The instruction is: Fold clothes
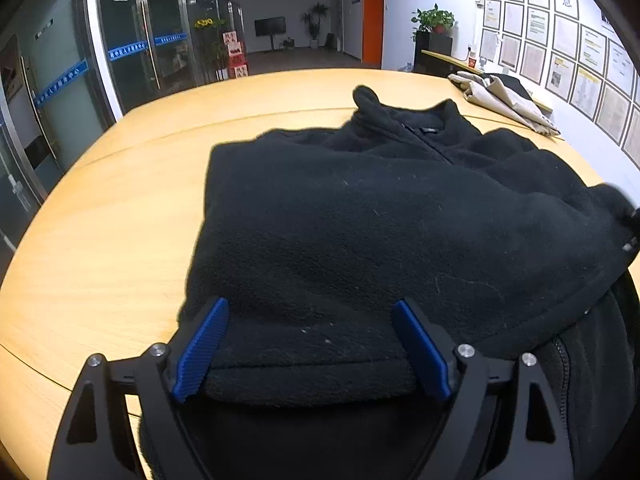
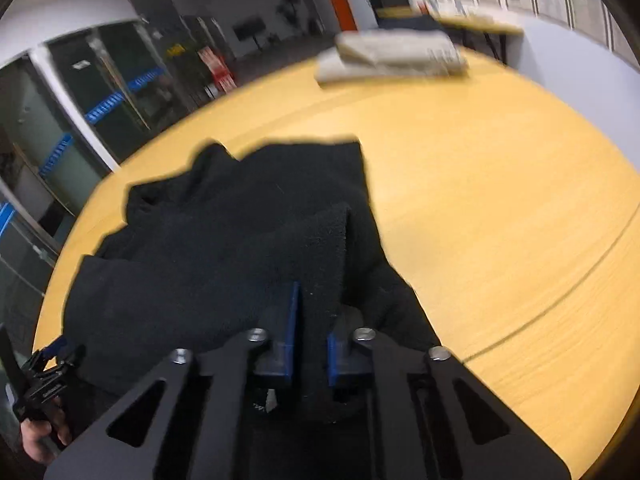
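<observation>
A black fleece jacket (image 1: 400, 220) lies partly folded on the wooden table (image 1: 120, 240), collar and zip at the far side. My left gripper (image 1: 312, 344) is open, its blue pads (image 1: 204, 344) spread over the jacket's near hem without pinching it. In the right wrist view the jacket (image 2: 200, 248) fills the middle. My right gripper (image 2: 312, 340) is shut on a fold of the fleece (image 2: 324, 248) and lifts it above the table (image 2: 500, 200). The left gripper and the hand holding it show at the lower left of the right wrist view (image 2: 44, 380).
A folded beige garment (image 1: 504, 100) lies at the table's far right; it also shows in the right wrist view (image 2: 392, 56). Glass doors (image 1: 120, 40) stand to the left. A wall of framed notices (image 1: 560, 40) and a potted plant (image 1: 434, 20) are at the right.
</observation>
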